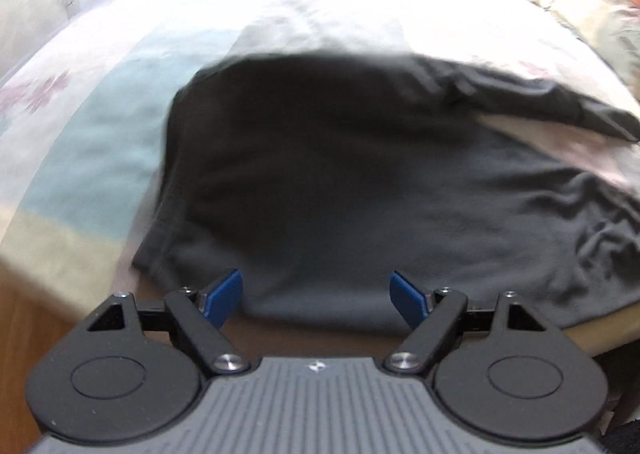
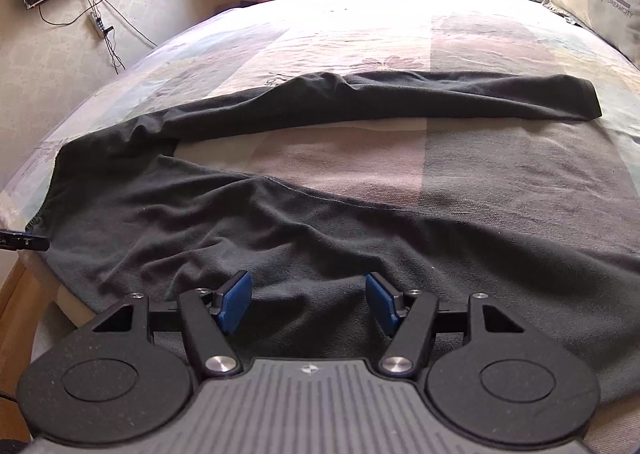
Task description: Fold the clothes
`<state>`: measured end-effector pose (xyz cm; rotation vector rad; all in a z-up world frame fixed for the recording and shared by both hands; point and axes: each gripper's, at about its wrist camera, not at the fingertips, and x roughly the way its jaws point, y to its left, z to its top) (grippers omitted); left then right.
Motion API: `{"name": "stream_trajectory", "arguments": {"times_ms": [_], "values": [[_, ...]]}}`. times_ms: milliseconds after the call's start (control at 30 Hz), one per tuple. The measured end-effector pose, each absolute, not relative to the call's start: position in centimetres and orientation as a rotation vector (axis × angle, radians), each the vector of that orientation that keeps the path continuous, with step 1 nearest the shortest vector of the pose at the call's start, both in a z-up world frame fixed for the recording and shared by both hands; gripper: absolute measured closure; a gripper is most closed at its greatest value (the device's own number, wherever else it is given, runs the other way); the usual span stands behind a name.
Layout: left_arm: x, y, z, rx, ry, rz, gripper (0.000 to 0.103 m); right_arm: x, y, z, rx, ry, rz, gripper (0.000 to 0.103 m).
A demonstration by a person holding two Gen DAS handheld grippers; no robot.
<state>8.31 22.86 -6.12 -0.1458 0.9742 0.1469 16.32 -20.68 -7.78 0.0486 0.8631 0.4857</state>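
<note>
The left gripper [image 1: 316, 296] had a grey ribbed body with a small white emblem near its front edge. To either side of that body sat a black round housing, each with a ring pressed into its top. Black link arms ran forward from silver round-headed screws, and each ended in a blue pad [image 1: 224, 296] on its fingertip. Smaller silver screws sat at the outer joints. The right gripper [image 2: 308, 300] was of the same build, with dust specks on its black housings and blue pads [image 2: 234, 300] alike.
</note>
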Motion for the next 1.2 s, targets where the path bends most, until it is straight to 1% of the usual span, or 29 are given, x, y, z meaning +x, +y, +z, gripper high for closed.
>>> {"name": "stream_trajectory", "arguments": {"times_ms": [67,167,233,367,467,533,633,733,800,833,900,1033,1200], "values": [[9.1,22.5,-6.5,-0.148,0.953,0.125,0.022,16.1,-20.2,-7.7,0.030,0.857,0.505,0.035],[9.4,21.9,-7.7,-0.132,0.975,0.133,0.021,15.7,-19.5,-7.8,-0.008,0.855,0.525,0.030],[9.0,21.4,-8.3,-0.122,0.984,0.146,0.015,15.6,-19.5,-8.2,-0.023,0.864,0.521,0.029],[7.3,21.0,-7.6,-0.081,1.013,0.140,0.014,15.1,-20.8,-8.8,-0.024,0.877,0.515,0.028],[7.7,20.0,-6.6,-0.032,1.035,0.136,0.014,15.0,-21.5,-8.8,-0.014,0.884,0.509,0.028],[8.6,18.5,-6.2,0.013,1.014,0.096,0.014,15.4,-21.1,-8.4,-0.003,0.870,0.522,0.025],[10.6,15.1,-5.6,0.053,0.970,-0.023,0.014,15.9,-20.2,-8.0,0.002,0.855,0.548,0.024],[12.7,11.9,-6.5,0.105,0.960,-0.098,0.014,16.1,-19.6,-9.1,-0.025,0.894,0.543,0.024],[13.6,10.7,-7.6,0.127,0.977,-0.118,0.014,15.4,-20.9,-9.6,-0.029,0.873,0.524,0.024],[13.8,10.8,-8.2,0.113,0.987,-0.105,0.010,15.0,-21.9,-9.6,-0.017,0.870,0.515,0.024],[13.8,11.8,-8.7,0.058,1.006,-0.087,0.008,14.3,-24.4,-9.0,0.035,0.867,0.482,0.024],[13.6,11.3,-7.1,0.094,0.998,-0.070,0.010,14.1,-28.4,-7.9,0.078,0.821,0.397,0.023],[15.6,7.3,-5.3,0.064,0.938,-0.246,0.010,17.4,-30.9,-7.7,0.070,0.783,0.222,0.023]]}}
